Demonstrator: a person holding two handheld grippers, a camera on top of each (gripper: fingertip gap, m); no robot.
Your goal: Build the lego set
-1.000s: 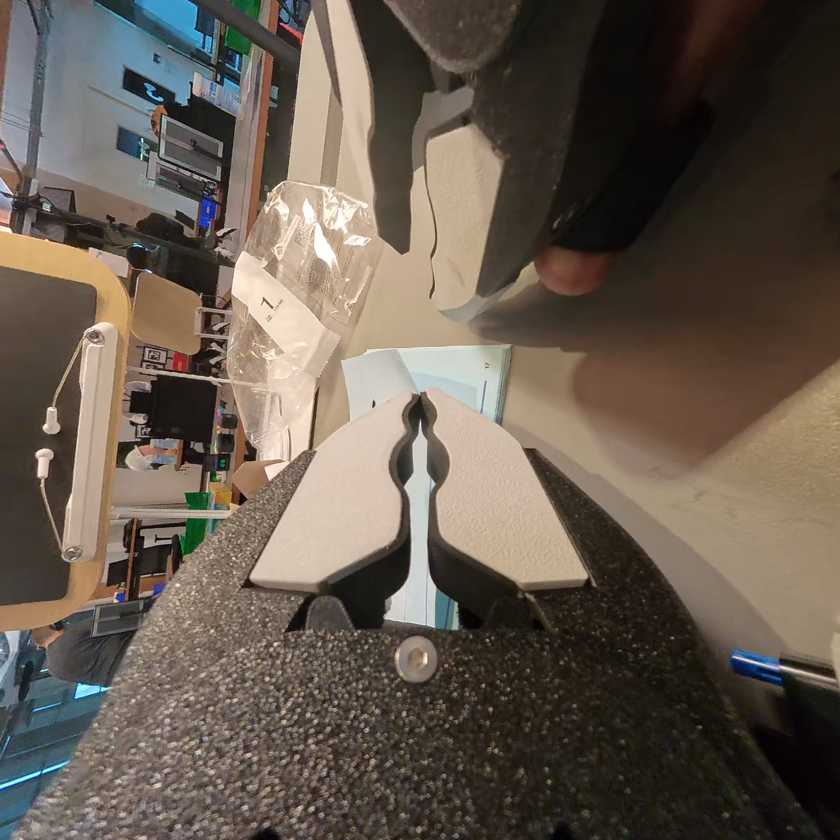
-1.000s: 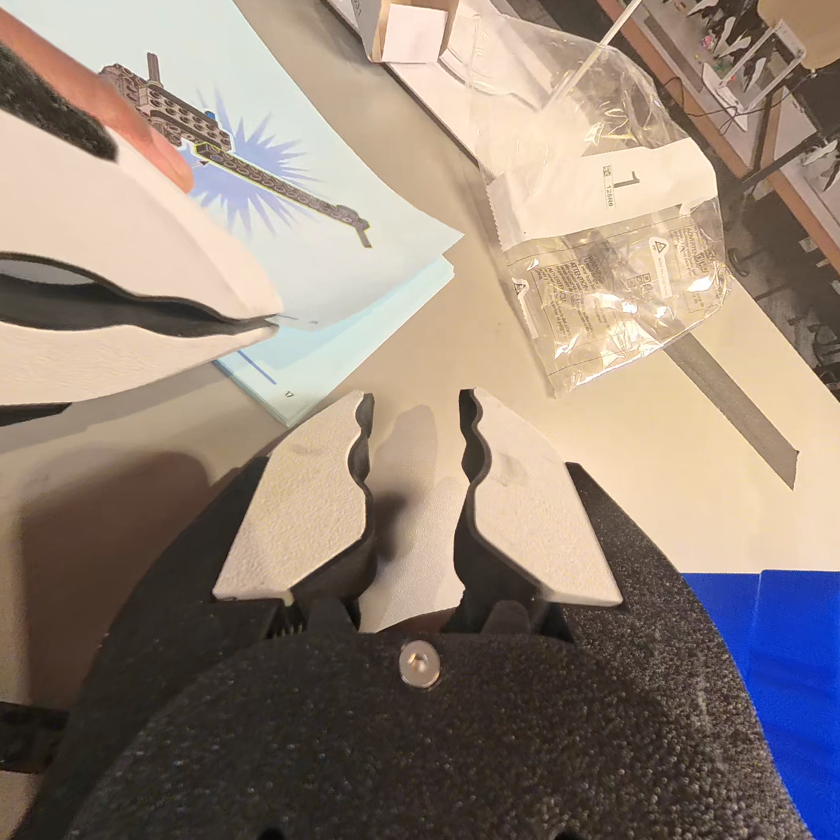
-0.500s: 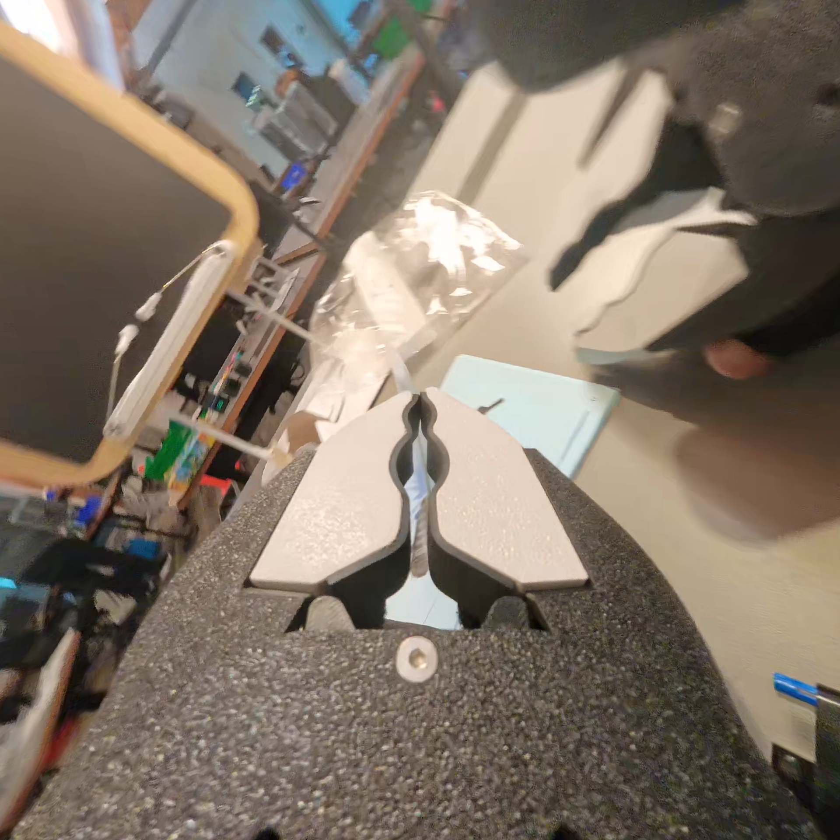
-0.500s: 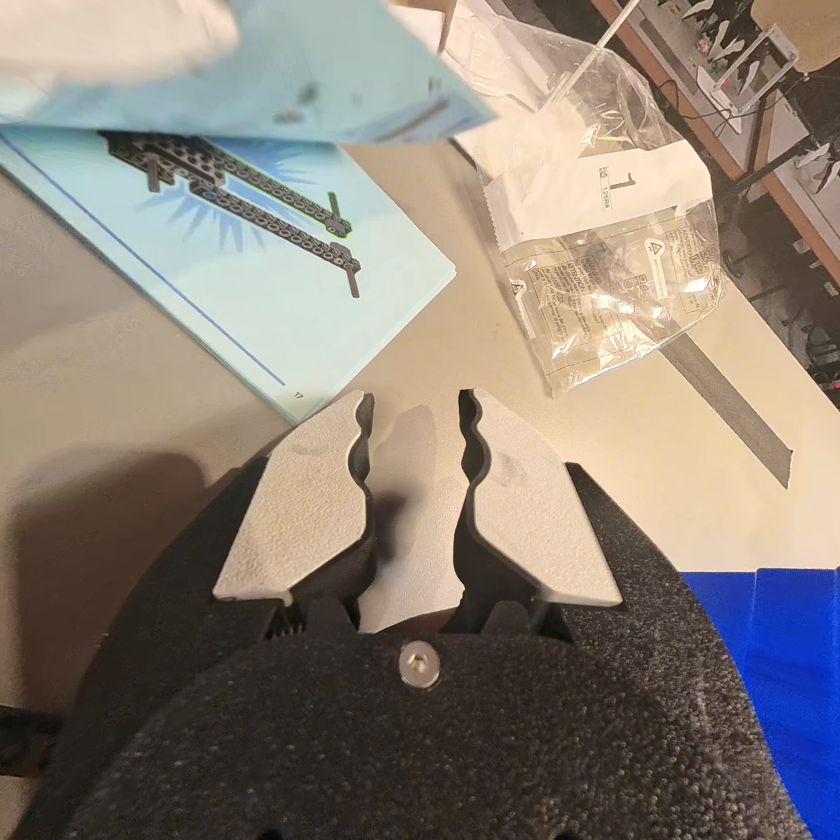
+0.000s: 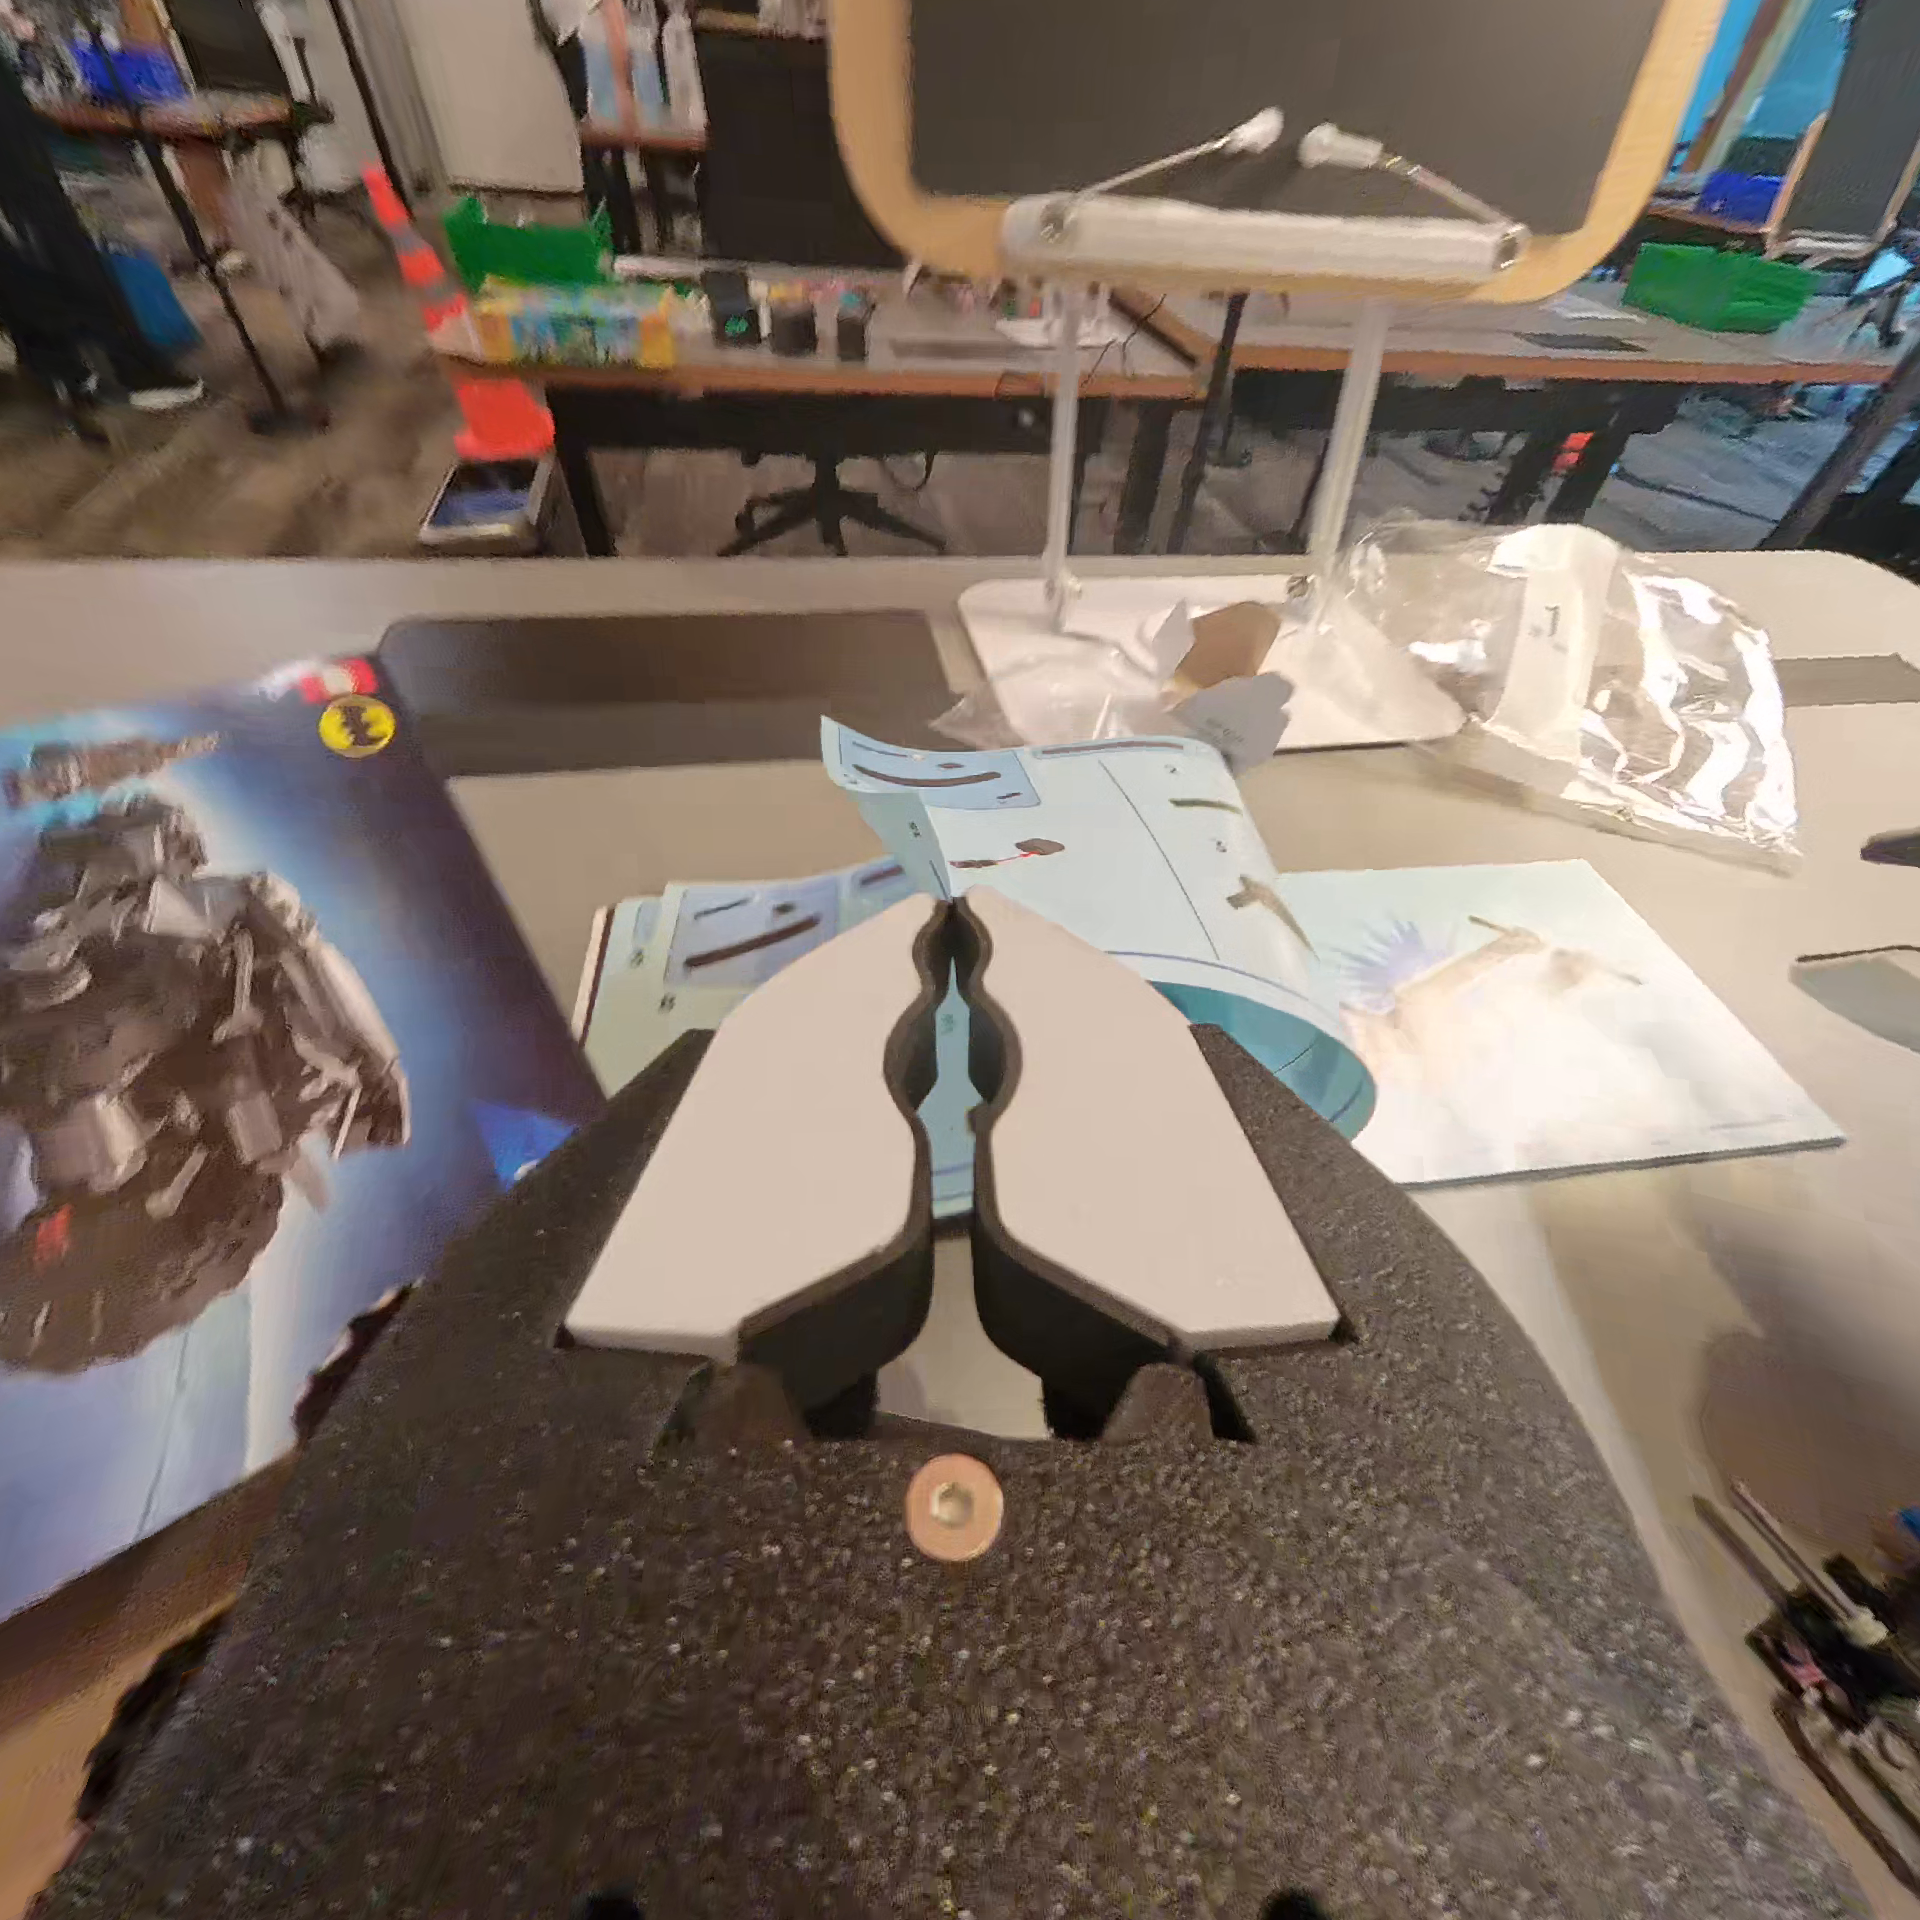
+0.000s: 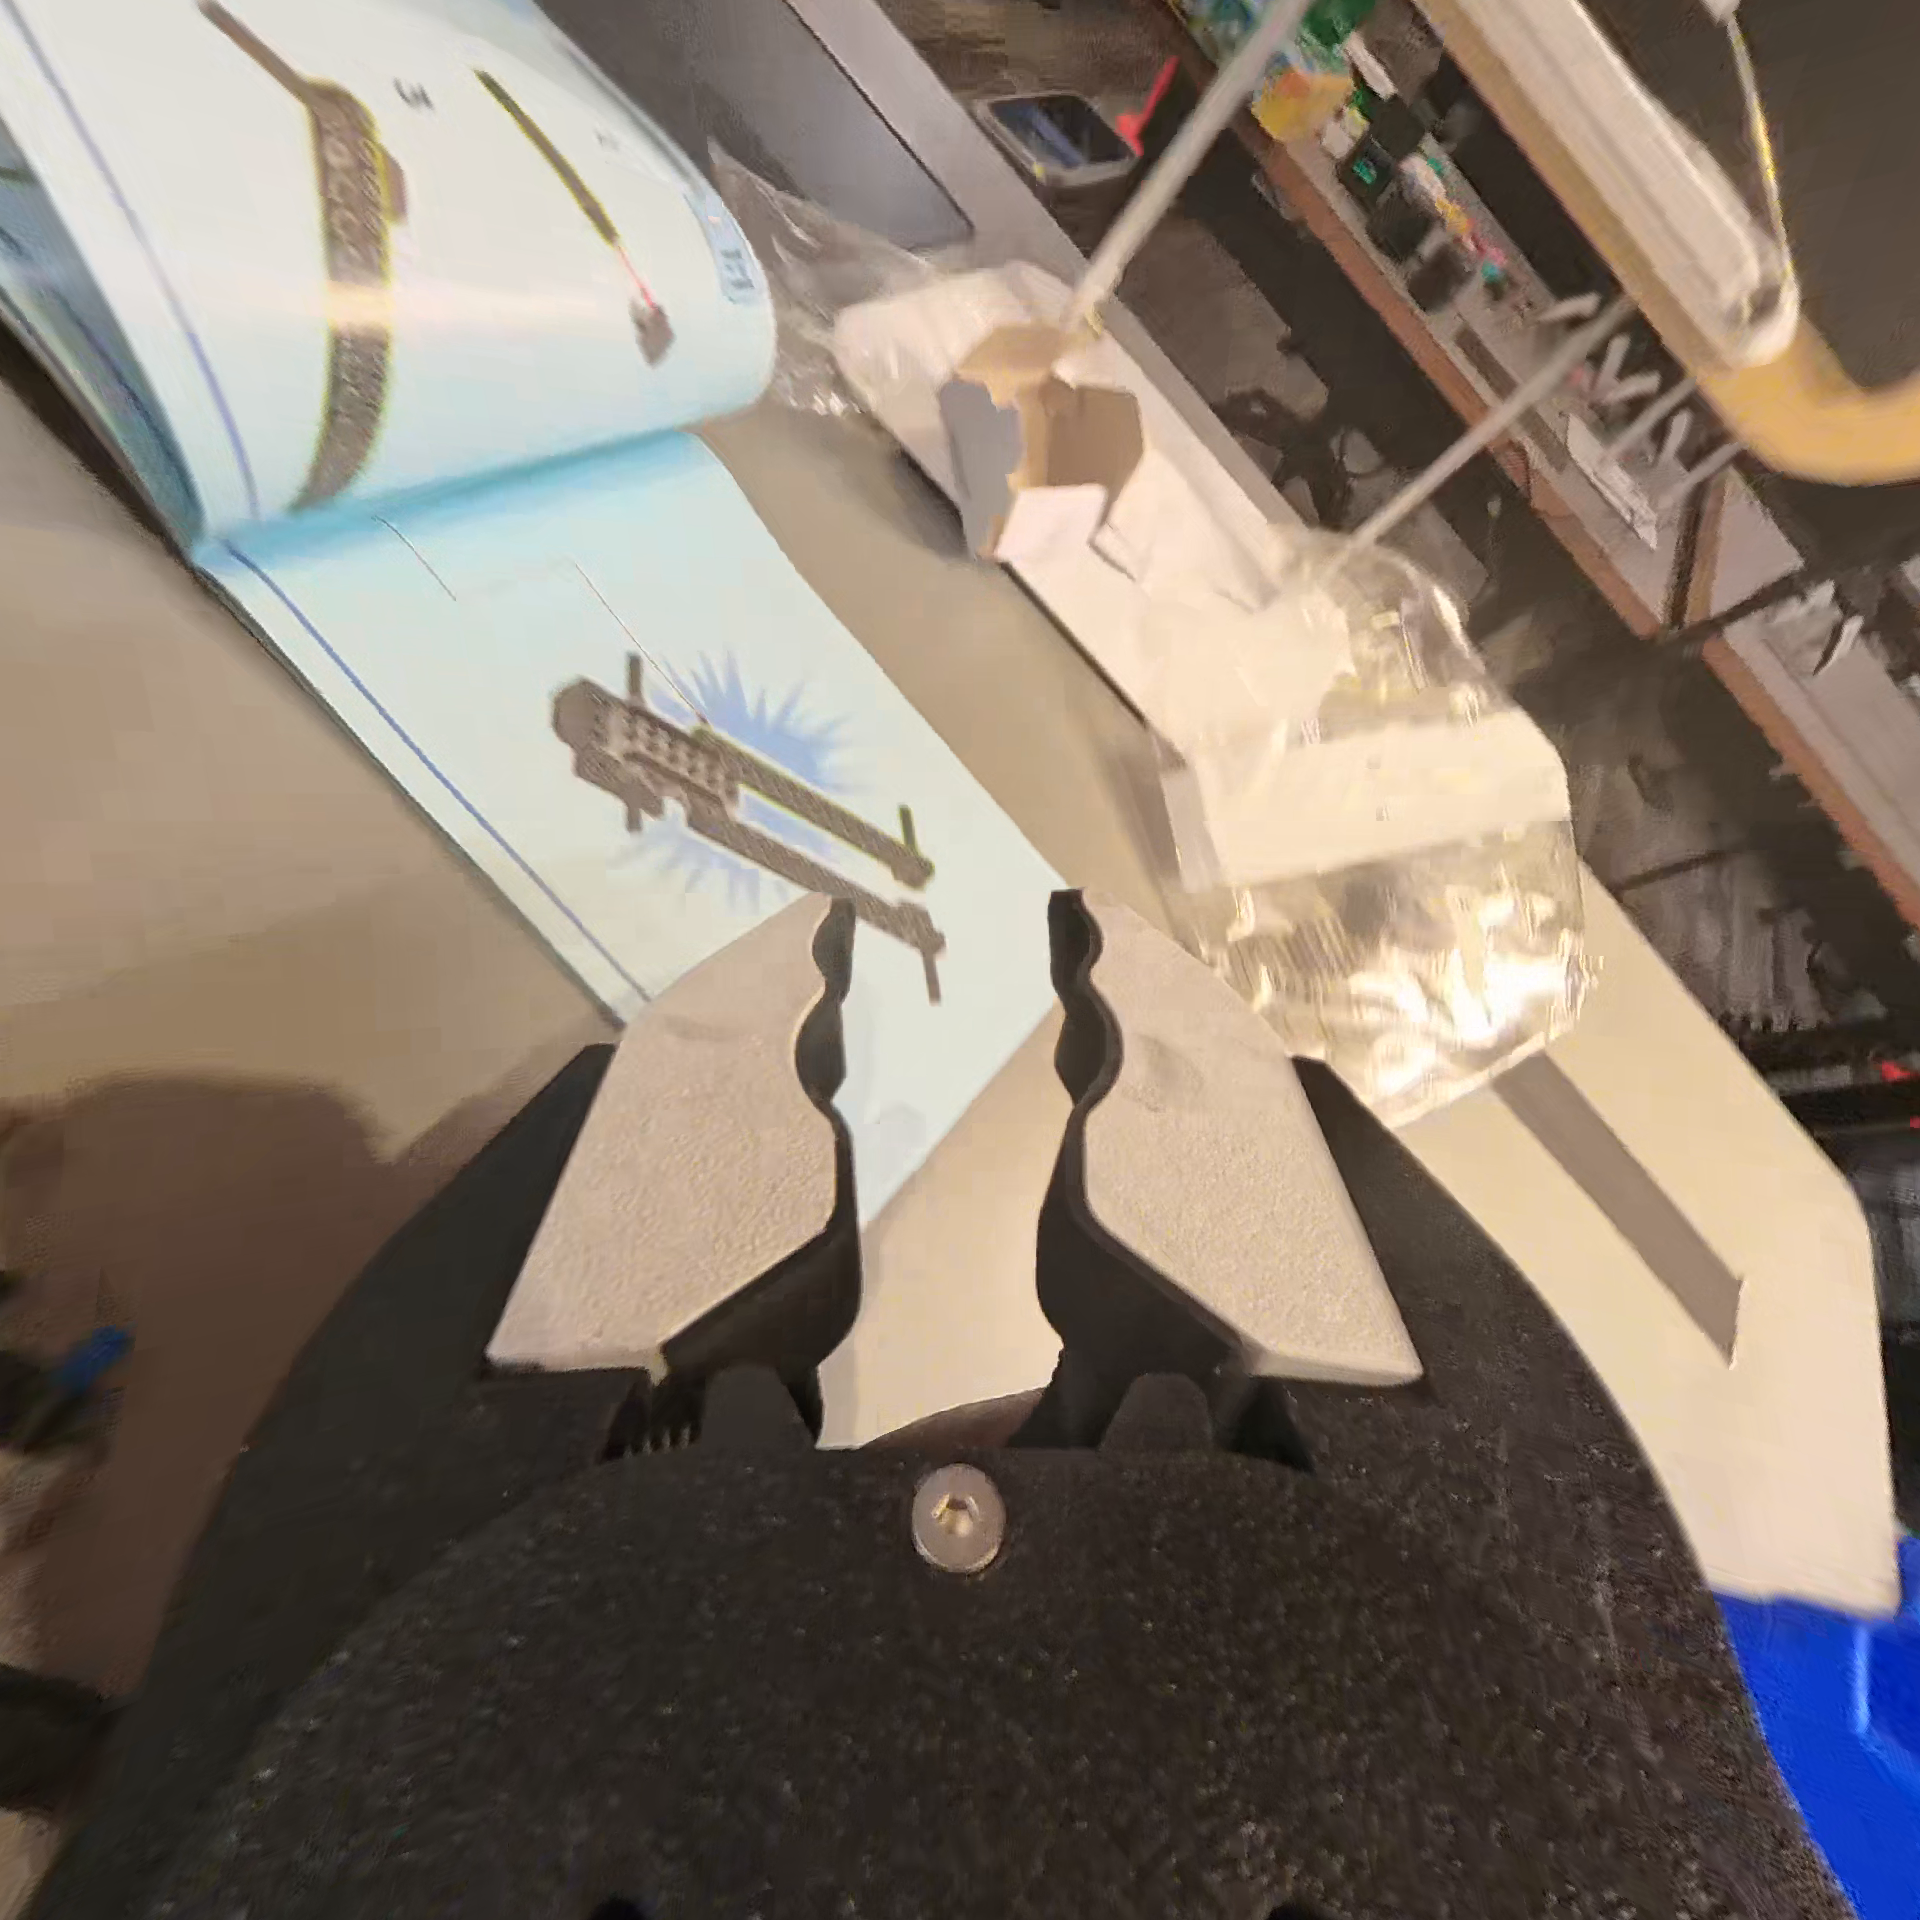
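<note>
Left gripper (image 5: 951,914) clamped on a light-blue booklet page (image 5: 1091,831).
Page curls up from the open booklet (image 5: 1538,1018) on the table (image 5: 1558,1247); right gripper (image 6: 951,925) jaws apart, bare, over the booklet's corner beside a clear plastic bag (image 6: 1392,935).

Warm indoor light from overhead — my tool's shadow (image 6: 208,1132) pools at nine o'clock. Motion blur smears both views, glare whitens the plastic bag (image 6: 1392,935), edges bow fisheye-wide.
</note>
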